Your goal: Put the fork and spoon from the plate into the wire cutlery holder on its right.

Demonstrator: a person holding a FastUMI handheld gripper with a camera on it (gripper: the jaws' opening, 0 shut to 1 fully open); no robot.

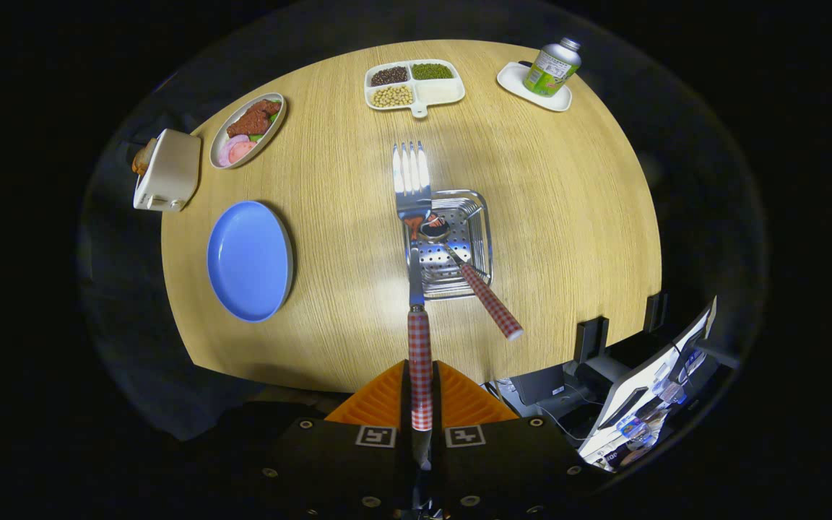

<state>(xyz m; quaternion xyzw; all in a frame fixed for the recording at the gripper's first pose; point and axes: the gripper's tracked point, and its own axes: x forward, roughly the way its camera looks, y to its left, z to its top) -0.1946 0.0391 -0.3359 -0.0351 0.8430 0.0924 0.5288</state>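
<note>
My gripper (420,383) is shut on the red-checked handle of a fork (413,209), held high above the round wooden table (568,217). The fork points straight ahead, its tines reaching past the far rim of the metal cutlery holder (479,238) below. A spoon (484,296) with the same checked handle stands in the holder, bowl down, handle leaning out toward me and to the right. The blue plate (250,260) lies bare to the left of the holder.
At the table's far side sit a divided dish of beans (414,85), an oval plate of food (248,128), and a green bottle (552,67) on a white dish. A toaster (167,170) stands at the left edge. Monitors (647,390) sit below the table's right edge.
</note>
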